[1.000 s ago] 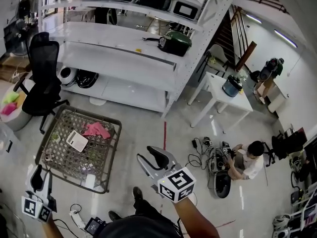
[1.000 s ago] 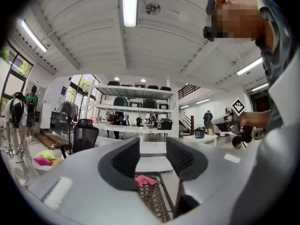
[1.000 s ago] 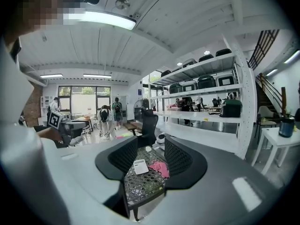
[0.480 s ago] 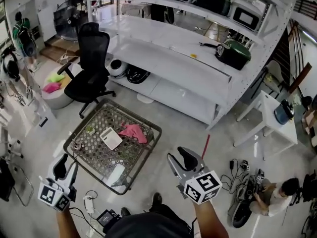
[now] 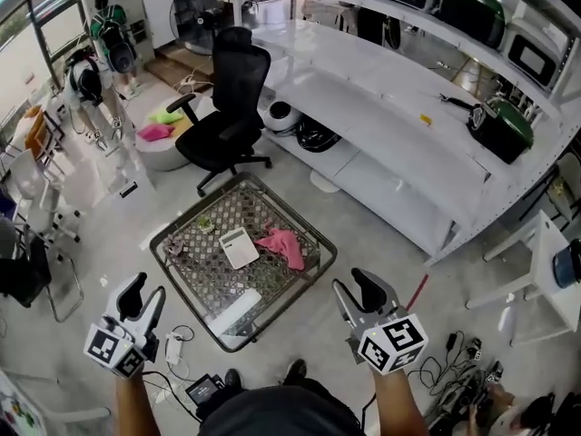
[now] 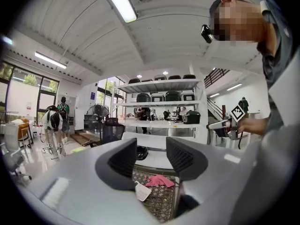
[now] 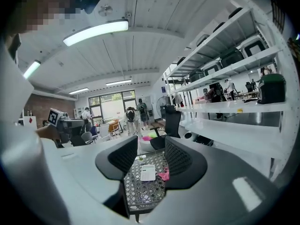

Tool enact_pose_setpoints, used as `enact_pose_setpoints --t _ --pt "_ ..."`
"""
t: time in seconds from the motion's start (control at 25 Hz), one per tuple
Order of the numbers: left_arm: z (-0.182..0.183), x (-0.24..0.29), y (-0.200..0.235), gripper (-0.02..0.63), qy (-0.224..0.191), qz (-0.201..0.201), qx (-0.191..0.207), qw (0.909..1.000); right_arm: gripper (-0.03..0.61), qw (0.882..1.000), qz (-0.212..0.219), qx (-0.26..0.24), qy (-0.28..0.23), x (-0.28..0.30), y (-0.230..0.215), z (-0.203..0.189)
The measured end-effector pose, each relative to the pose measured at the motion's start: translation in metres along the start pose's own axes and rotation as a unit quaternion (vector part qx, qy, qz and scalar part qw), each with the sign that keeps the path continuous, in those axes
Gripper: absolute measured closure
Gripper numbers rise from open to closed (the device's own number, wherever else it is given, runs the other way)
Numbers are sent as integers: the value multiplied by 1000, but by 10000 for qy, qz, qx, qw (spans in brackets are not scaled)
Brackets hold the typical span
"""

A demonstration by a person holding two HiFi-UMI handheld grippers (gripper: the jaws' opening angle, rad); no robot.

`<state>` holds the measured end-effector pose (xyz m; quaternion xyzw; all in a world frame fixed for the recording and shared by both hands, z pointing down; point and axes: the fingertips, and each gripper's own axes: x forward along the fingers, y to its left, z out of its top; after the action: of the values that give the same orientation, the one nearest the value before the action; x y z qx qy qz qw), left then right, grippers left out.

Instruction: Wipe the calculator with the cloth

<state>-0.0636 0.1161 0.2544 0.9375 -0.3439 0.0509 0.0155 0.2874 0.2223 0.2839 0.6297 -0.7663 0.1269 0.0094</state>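
the task has not really begun: this is the approach, with both tools held out short of the low mesh table (image 5: 281, 302) and nothing yet grasped. the left tool (image 5: 143, 298) has its jaws spread and empty, and its own view shows only the far-off table through the gap. the right tool (image 5: 357, 296) is likewise spread with nothing between the jaws. the calculator (image 5: 239, 248) lies flat near the middle of the table, and the pink cloth (image 5: 283, 246) sits crumpled just to its right, close beside it; whether they touch i cannot tell. the next move, as i judge it, is to bring a tool down onto the cloth, most likely the right one since the cloth is on that side, and pinch a fold of it, while the left could steady the calculator so it does not slide on the mesh. a white block (image 5: 234, 312) lies at the near edge of the table, between the tools and the calculator, so a low reach may need to pass over it. small bits sit at the table's left side, well clear. a plug strip (image 5: 178, 341) lies on the floor by the left tool, a black chair (image 5: 231, 89) stands beyond the table, and a white shelf (image 5: 399, 125) runs along the far right.
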Motion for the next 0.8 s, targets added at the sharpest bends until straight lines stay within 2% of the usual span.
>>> enact_pose_setpoints --t 0.28,0.48,0.8 --pt "3 3 -23 390 -58 373 -53 9993 417 9989 464 33 29 17 -24 -7" --pt "10 -3 -24 390 166 636 173 9977 417 9972 729 165 -33 27 -27 -5" --pt "16 17 -10 390 228 708 56 9972 417 9966 777 234 -123 35 -28 -3"
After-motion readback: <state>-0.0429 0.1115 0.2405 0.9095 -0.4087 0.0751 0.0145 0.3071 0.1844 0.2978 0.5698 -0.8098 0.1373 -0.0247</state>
